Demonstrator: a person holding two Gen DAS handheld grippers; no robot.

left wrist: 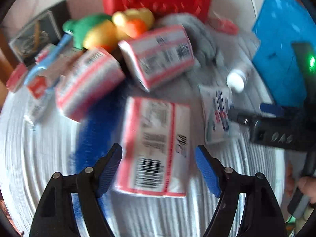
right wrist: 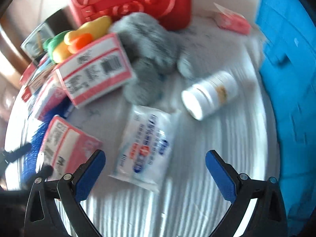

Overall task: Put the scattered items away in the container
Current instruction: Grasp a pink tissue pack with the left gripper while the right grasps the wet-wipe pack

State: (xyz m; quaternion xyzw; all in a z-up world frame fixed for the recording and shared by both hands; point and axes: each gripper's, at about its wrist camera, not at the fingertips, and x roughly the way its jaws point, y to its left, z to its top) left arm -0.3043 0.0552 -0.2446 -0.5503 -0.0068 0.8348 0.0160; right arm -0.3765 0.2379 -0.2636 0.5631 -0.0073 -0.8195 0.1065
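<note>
A red-and-white tissue pack [left wrist: 154, 148] lies flat on the white ribbed surface [left wrist: 39, 158]. My left gripper [left wrist: 159, 169] is open just above it, one blue pad on each side and neither touching. Two more such packs [left wrist: 88, 83] [left wrist: 158, 57] lie tilted behind it. My right gripper [right wrist: 155, 174] is open over a white wipes pouch with blue print [right wrist: 146, 150], which sits just ahead of its pads. A white bottle [right wrist: 209, 94] lies on its side beyond. A blue bin [right wrist: 292, 98] stands at the right and a red basket [right wrist: 128, 2] at the back.
A yellow, green and orange toy [left wrist: 118, 27], a grey plush [right wrist: 146, 45], a blue toothbrush [left wrist: 49, 59], a small pink box [right wrist: 233, 19] and a dark framed card [left wrist: 33, 37] crowd the back. A shaggy blue item [left wrist: 94, 118] lies under the packs. Both views are motion-blurred.
</note>
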